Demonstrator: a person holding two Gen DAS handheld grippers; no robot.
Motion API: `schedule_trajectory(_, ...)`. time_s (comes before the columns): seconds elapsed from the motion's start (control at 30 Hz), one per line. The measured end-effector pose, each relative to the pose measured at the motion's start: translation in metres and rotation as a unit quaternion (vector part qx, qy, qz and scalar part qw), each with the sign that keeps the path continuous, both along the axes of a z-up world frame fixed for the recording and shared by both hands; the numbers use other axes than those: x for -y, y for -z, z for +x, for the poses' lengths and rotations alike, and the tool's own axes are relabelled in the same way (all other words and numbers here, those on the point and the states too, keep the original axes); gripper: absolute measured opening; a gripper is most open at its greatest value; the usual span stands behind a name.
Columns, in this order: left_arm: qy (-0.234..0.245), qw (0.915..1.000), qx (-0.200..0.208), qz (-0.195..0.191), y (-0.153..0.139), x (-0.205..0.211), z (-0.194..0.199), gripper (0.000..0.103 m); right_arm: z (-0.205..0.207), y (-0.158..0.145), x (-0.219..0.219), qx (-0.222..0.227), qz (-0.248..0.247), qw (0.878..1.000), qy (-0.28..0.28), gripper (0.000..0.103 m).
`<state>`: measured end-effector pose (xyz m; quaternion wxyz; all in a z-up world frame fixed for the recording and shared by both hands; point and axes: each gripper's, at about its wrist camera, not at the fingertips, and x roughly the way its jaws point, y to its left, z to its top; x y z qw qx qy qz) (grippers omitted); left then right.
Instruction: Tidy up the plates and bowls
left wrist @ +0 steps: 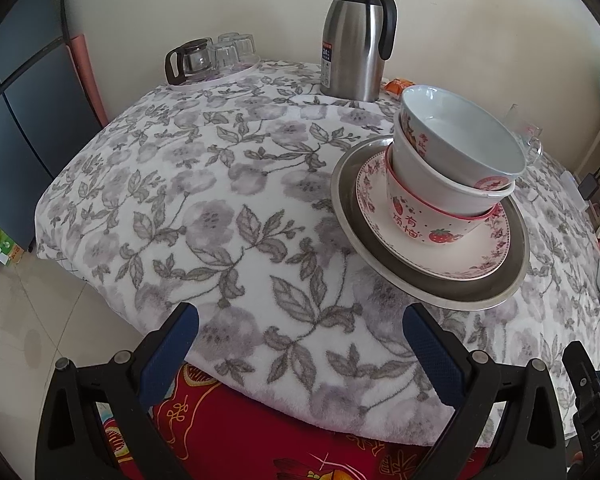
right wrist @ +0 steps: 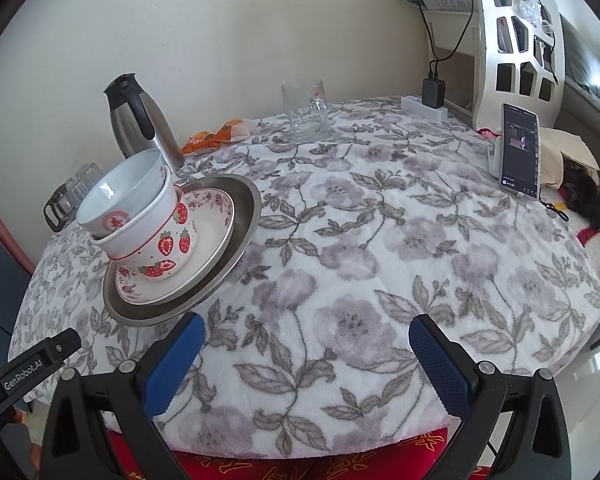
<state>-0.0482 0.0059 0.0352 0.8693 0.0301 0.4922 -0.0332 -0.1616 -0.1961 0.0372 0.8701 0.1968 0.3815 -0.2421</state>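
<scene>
Blue-padded fingers of the left gripper [left wrist: 300, 354] sit nearest the lens, spread wide with nothing between them, hovering at the near table edge; right gripper [right wrist: 306, 364] same, spread and empty, just off the near edge. Between and beyond them: floral fleece tablecloth [left wrist: 204, 184] over a round table, red cloth [left wrist: 236, 432] underneath at the rim. Task stack sits near the table's middle, right of the left gripper and left of the right one: steel plate [left wrist: 380, 268] at the bottom, floral plate [left wrist: 448, 256] on it, then strawberry bowl [left wrist: 420, 220], plain white bowl [left wrist: 440, 172] and a light blue bowl [left wrist: 460, 136] nested on top. Upper bowls lean, not seated square. Looks already gathered, so task likely near done or needs straightening. Handling guess: ceramic, stiff, glazed and slippery, chips easily; whole stack heavy and top-heavy, soft fleece gives a poor base. Best hold is a bowl rim, one pad inside and one outside, one bowl at a time; steel plate only offers its thin lip. Steel thermos jug [left wrist: 356, 40], glass mug [right wrist: 306, 110] and phone [right wrist: 520, 152] stand well apart.
</scene>
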Motion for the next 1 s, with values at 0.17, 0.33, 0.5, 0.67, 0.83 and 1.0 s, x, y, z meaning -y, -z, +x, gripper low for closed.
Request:
schedule_trajectory(0.17, -0.002, 1.0000, 0.001, -0.003, -0.0010, -0.0007, -0.0008, 0.102, -0.0006, -0.0005, 0.0005, 0.000, 0.000, 1.000, -0.001, 0.103)
schedule_trajectory(0.33, -0.006, 1.0000, 0.002, -0.004, -0.0015, -0.0009, -0.0012, 0.102, -0.0012, -0.0012, 0.0015, 0.002, 0.001, 1.000, 0.001, 0.103)
schedule_trajectory(0.5, -0.006, 1.0000, 0.006, -0.004, -0.0024, -0.0007, -0.0020, 0.102, -0.0017, -0.0012, 0.0015, 0.001, 0.001, 1.000, 0.001, 0.103)
schedule_trajectory(0.67, -0.006, 0.9999, 0.015, -0.002, -0.0047, 0.0004, -0.0043, 0.102, -0.0024, -0.0019, 0.0025, 0.002, 0.002, 1.000, 0.002, 0.103)
schedule_trajectory(0.83, -0.007, 0.9997, 0.023, -0.002, -0.0066, 0.0004, -0.0061, 0.102, -0.0022, -0.0018, 0.0023, 0.001, 0.002, 1.000, 0.002, 0.103)
schedule_trajectory(1.0, -0.006, 0.9996, 0.027, -0.003, -0.0076, 0.0008, -0.0063, 0.102, -0.0023, -0.0016, 0.0020, 0.001, 0.002, 1.000, 0.002, 0.103)
